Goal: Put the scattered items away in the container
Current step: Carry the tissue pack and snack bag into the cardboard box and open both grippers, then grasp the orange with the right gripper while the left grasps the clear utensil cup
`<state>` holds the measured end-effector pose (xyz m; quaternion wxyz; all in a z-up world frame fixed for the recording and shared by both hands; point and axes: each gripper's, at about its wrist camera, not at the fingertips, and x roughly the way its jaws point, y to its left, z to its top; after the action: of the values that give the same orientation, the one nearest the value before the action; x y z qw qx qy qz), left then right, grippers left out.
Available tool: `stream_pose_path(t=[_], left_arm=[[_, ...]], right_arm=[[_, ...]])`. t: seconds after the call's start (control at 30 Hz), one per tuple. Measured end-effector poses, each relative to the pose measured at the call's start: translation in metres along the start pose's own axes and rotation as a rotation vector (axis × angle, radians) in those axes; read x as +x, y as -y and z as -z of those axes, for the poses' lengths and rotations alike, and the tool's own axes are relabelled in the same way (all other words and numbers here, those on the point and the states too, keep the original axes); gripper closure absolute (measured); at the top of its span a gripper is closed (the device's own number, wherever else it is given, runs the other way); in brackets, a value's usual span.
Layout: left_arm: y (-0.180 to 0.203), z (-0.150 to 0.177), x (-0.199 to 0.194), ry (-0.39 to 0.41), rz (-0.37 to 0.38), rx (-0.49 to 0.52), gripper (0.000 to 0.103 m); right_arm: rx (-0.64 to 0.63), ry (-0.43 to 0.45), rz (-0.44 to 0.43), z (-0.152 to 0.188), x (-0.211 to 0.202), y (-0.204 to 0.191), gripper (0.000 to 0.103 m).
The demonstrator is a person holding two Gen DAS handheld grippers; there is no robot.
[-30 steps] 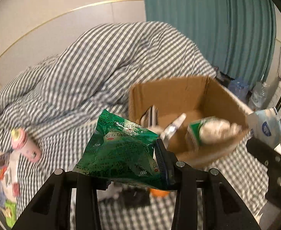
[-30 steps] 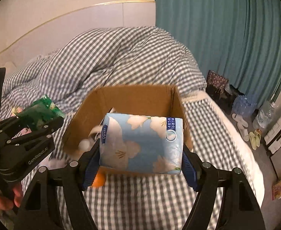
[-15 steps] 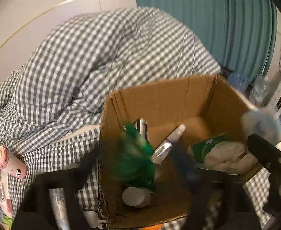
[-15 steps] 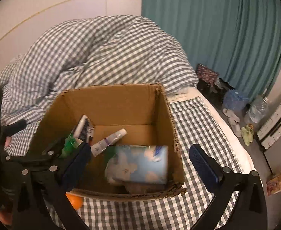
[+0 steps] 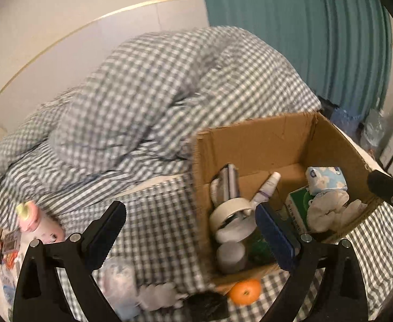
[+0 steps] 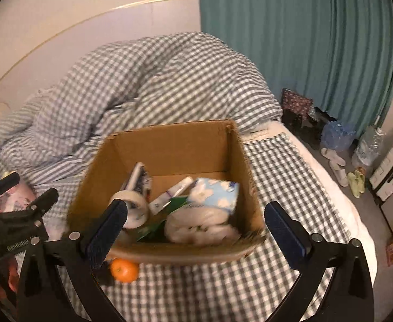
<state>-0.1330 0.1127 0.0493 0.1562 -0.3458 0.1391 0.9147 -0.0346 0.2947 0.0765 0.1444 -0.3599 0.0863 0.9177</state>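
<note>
An open cardboard box (image 5: pixel 250 145) (image 6: pixel 169 147) stands on the checked bed. Inside lie a blue flowered tissue pack (image 6: pixel 218 190) (image 5: pixel 325 178), a green snack packet (image 5: pixel 258 247), a tape roll (image 5: pixel 231 212) (image 6: pixel 132 209), a white tube (image 6: pixel 172 191) and a white bag (image 6: pixel 202 225). My left gripper (image 5: pixel 188 212) is open and empty, straddling the box's near left corner. My right gripper (image 6: pixel 195 209) is open and empty above the box's near side. An orange (image 5: pixel 244 291) (image 6: pixel 124 269) lies on the sheet against the box's front wall. A pink bottle (image 5: pixel 38 222) lies at the left.
A heaped checked duvet (image 5: pixel 156 94) rises behind the box. Small packets (image 5: pixel 8 244) and a clear bag (image 5: pixel 116 276) lie on the bed at the left. The bed's edge (image 6: pixel 338 201) drops at the right to a floor with slippers (image 6: pixel 336 161), water bottles and a teal curtain.
Both grippers opened over the box. The green packet left my left gripper and the blue tissue pack left my right; both now lie in the box. The left view has swung left.
</note>
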Motion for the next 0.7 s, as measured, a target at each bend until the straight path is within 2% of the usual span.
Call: stream_pose_path(t=[0.17, 0.3, 0.4, 0.5, 0.7], left_arm=[[-0.049, 0.031, -0.026, 0.001, -0.083, -0.048, 0.000], [-0.086, 0.069, -0.028, -0.054, -0.101, -0.118, 0.000], [-0.108, 0.101, -0.021, -0.103, -0.125, -0.163, 0.000], [-0.123, 0.131, -0.009, -0.151, -0.118, -0.209, 0.000], [-0.131, 0.162, 0.022, -0.225, -0.099, -0.275, 0.000]], right_arm=[[-0.024, -0.016, -0.041, 0.025, -0.015, -0.027, 0.000], [-0.049, -0.076, -0.075, 0.054, -0.007, -0.054, 0.000], [-0.075, -0.126, -0.084, 0.077, 0.004, -0.074, 0.001], [-0.090, -0.173, -0.088, 0.096, 0.019, -0.092, 0.001], [-0.092, -0.244, -0.074, 0.119, 0.052, -0.109, 0.001]])
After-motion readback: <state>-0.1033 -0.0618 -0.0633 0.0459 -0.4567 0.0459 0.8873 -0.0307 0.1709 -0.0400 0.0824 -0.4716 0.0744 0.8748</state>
